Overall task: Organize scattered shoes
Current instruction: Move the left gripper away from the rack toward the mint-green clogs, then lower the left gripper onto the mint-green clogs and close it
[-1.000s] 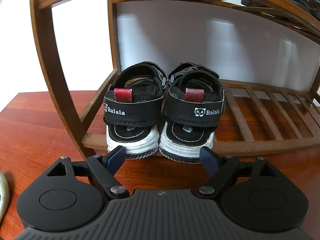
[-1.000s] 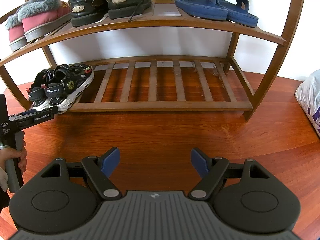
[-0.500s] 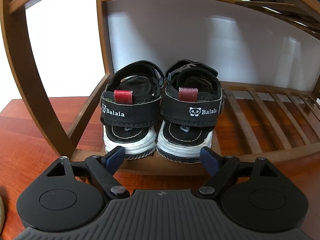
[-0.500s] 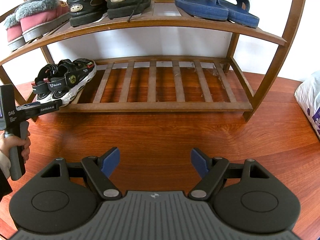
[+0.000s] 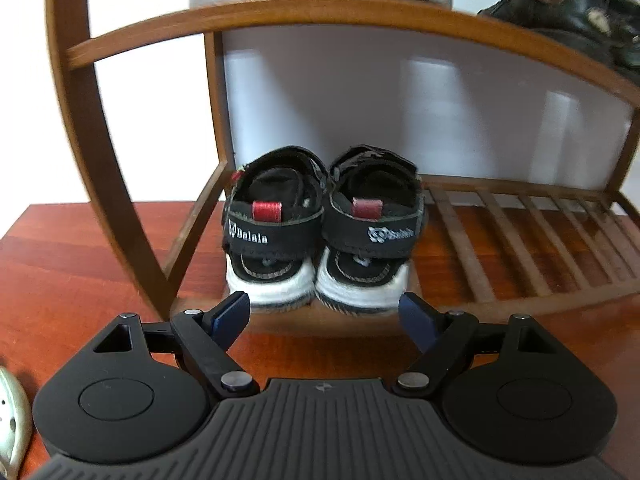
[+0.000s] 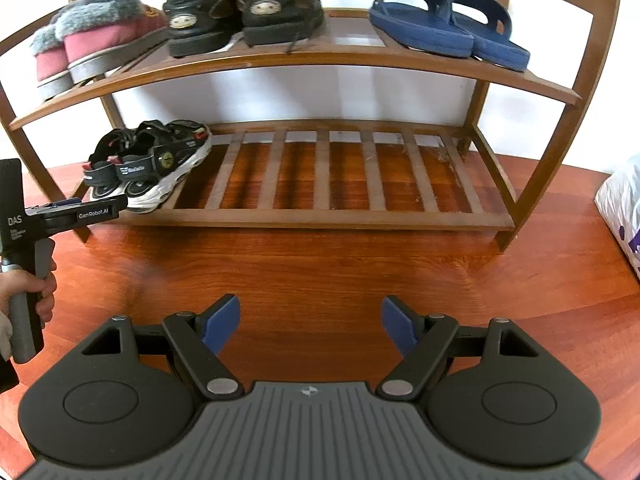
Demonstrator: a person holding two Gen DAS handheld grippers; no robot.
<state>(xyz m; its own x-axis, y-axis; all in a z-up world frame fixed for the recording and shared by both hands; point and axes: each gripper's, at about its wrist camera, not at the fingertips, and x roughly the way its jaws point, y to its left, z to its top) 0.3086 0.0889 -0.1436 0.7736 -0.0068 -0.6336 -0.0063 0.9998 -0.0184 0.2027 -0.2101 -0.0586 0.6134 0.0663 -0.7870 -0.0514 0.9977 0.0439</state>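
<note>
Our left tool (image 5: 324,314) is spread wide and holds nothing; just past its blue fingertips (image 5: 230,312) we see the pair of black sandals (image 5: 322,226), heels toward us, side by side at the left end of the lower shelf (image 5: 520,240). The blur leaves their heel lettering hard to read, perhaps "Balala". Our right tool (image 6: 311,322) is likewise spread and empty above the wooden floor (image 6: 320,264), well apart from the sandals (image 6: 148,170), which lie ahead to its left
</note>
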